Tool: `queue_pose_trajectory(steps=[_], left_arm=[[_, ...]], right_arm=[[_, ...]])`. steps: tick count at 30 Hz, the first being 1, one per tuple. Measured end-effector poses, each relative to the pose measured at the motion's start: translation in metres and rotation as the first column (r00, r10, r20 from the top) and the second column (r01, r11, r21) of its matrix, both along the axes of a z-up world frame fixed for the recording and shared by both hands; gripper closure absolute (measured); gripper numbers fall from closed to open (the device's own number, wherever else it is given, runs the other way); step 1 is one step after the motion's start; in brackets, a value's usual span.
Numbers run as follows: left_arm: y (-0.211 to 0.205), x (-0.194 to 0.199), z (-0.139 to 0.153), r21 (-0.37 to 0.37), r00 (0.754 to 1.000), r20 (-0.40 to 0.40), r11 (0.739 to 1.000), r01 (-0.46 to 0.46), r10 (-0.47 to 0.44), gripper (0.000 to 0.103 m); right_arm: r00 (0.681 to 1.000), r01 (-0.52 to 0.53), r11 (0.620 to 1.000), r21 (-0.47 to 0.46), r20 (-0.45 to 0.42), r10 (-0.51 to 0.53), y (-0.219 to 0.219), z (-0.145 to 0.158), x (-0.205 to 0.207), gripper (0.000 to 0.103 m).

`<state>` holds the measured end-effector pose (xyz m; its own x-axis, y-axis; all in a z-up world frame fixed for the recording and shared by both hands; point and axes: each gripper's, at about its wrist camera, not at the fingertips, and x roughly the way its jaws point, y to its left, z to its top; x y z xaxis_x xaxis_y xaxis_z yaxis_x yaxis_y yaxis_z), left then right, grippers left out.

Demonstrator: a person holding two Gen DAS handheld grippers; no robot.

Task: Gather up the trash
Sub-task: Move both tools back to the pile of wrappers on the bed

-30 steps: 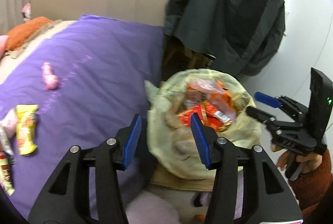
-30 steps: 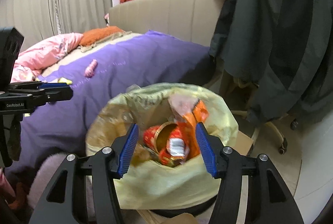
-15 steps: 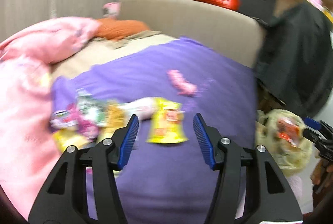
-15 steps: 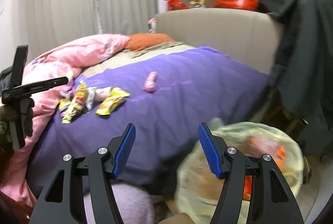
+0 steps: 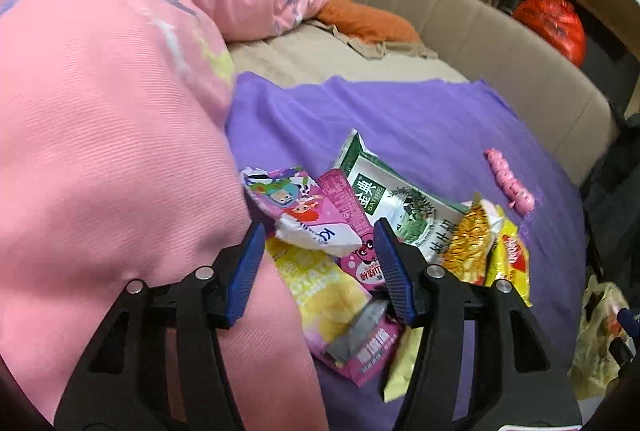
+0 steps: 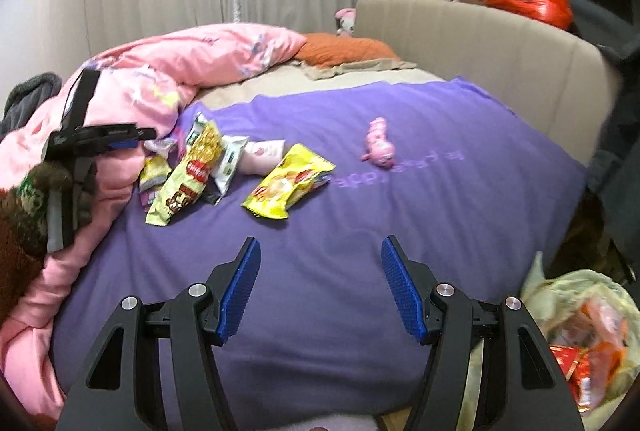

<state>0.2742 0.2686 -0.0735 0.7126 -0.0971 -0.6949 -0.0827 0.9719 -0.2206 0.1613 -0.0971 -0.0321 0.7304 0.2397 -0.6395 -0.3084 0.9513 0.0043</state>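
Left gripper [image 5: 318, 265] and right gripper [image 6: 320, 287]: black angular plastic frames with triangular cut-outs, silver round screws at the joints, blue ribbed pads [image 6: 402, 291] on the fingers. Beside the pink duvet [image 6: 168, 71], the person's sleeve [image 6: 24, 215] is dark red-brown with a green-patterned knit cuff.

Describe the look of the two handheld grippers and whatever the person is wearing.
Both the left gripper and the right gripper have black cut-out frames with silver bolts and ribbed blue pads. A dark red knitted sleeve has a green-patterned cuff.
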Motion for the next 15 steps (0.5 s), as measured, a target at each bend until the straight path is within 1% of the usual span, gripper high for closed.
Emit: queue_pose_trajectory(steps=[2, 4, 5, 7, 9, 10, 12, 15], left_arm=[[-0.008, 0.009, -0.004, 0.040, 1.000, -0.008, 0.999, 0.009, -0.009, 0.045], [-0.009, 0.018, -0.012, 0.073, 0.999, -0.034, 0.997, -0.011, 0.013, 0.045], [-0.006, 0.021, -0.016, 0.076, 0.998, -0.049, 0.997, -0.022, 0.026, 0.045], [0.000, 0.021, -0.022, 0.059, 0.996, -0.083, 0.998, -0.037, 0.041, 0.046], [0.004, 0.015, -0.020, 0.047, 0.995, -0.093, 0.998, -0.030, 0.035, 0.048], [0.006, 0.011, -0.017, 0.057, 0.995, -0.095, 0.998, -0.021, 0.026, 0.049], [0.012, 0.004, -0.012, 0.088, 0.994, -0.111, 0.996, 0.007, 0.003, 0.052], [0.030, -0.006, -0.008, 0.086, 0.993, -0.121, 0.996, 0.015, -0.004, 0.059]], right_arm=[[1.000, -0.013, 1.000, -0.003, -0.019, 0.013, 0.009, -0.008, 0.005, 0.044], [0.999, -0.025, 1.000, 0.005, -0.039, 0.025, 0.016, -0.016, 0.011, 0.044], [0.999, -0.031, 0.999, 0.007, -0.042, 0.031, 0.019, -0.018, 0.013, 0.044], [0.999, -0.038, 0.999, 0.007, -0.038, 0.038, 0.023, -0.019, 0.014, 0.044], [0.998, -0.049, 0.999, 0.010, -0.033, 0.049, 0.027, -0.018, 0.017, 0.044], [0.998, -0.061, 0.998, 0.011, -0.030, 0.061, 0.031, -0.016, 0.020, 0.044], [0.994, -0.104, 0.995, 0.007, -0.019, 0.104, 0.040, -0.011, 0.027, 0.044], [0.981, -0.193, 0.981, -0.013, 0.017, 0.193, 0.064, -0.002, 0.039, 0.044]])
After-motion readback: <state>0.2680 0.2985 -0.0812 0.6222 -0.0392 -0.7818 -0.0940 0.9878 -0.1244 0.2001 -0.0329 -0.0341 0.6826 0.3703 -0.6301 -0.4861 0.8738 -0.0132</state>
